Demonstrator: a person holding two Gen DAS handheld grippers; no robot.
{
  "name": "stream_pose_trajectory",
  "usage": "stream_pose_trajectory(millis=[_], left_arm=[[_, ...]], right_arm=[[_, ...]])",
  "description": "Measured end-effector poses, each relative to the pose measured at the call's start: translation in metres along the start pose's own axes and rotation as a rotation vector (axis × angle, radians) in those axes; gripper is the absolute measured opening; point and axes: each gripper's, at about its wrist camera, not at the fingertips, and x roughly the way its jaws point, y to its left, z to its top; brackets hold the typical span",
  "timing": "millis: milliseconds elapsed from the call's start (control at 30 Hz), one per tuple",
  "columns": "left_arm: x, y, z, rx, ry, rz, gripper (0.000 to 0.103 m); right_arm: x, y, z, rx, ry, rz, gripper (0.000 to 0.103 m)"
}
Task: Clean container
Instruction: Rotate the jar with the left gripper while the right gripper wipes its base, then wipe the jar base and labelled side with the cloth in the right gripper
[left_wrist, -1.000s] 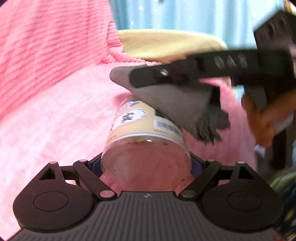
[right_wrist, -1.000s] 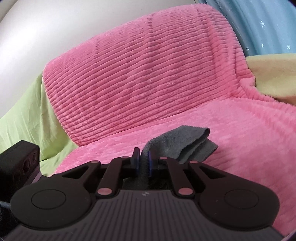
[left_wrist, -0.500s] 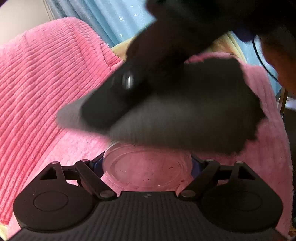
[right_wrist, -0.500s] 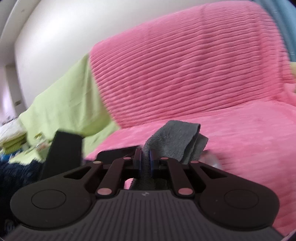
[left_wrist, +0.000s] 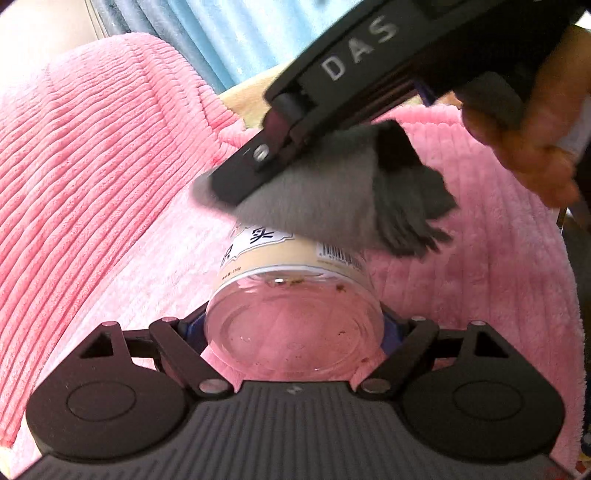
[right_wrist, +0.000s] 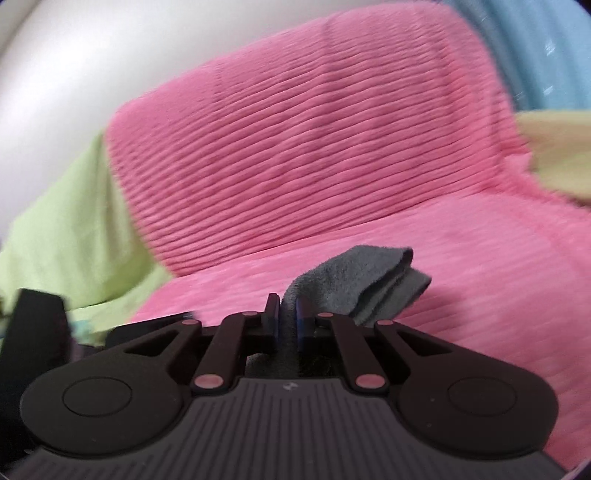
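Home living room: sofa under pink ribbed blanket (right_wrist: 314, 147), blue star curtain (left_wrist: 229, 40).

The left gripper (left_wrist: 295, 332) has its jaws spread wide around a jar, while the right gripper (right_wrist: 286, 314), held in a hand (left_wrist: 532, 122), reaches across from the right, jaws pinched on a cloth.

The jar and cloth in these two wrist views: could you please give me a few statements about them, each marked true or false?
1. The left claw grips the clear jar. True.
2. The right claw is empty. False: it pinches a grey cloth.
3. The cloth lies over the jar's far end. True.
4. The jar carries no label. False: a label with a barcode wraps it.
5. The blanket behind is blue. False: it is pink.
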Motion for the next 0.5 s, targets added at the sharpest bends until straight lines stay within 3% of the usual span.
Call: stream_pose_trajectory(millis=[100,267,400,500], left_arm=[[0.000,0.003,0.000,-0.033,0.007,-0.022,0.085],[-0.001,0.032,-0.001,-0.290,0.009,-0.180,0.086],[-0.018,0.014,-0.007,-0.196,-0.028,-0.114,0.086],[-0.020,-0.007,-0.009,-0.033,-0.041,-0.014,0.086]], right_arm=[[-0.002,0.000,-0.001,0.014,-0.003,0.003,0.005],[-0.004,-0.003,0.002,0.040,0.007,0.007,0.005],[-0.009,-0.007,0.006,0.070,0.019,0.011,0.005],[-0.014,-0.003,0.007,0.057,0.034,0.036,0.008]])
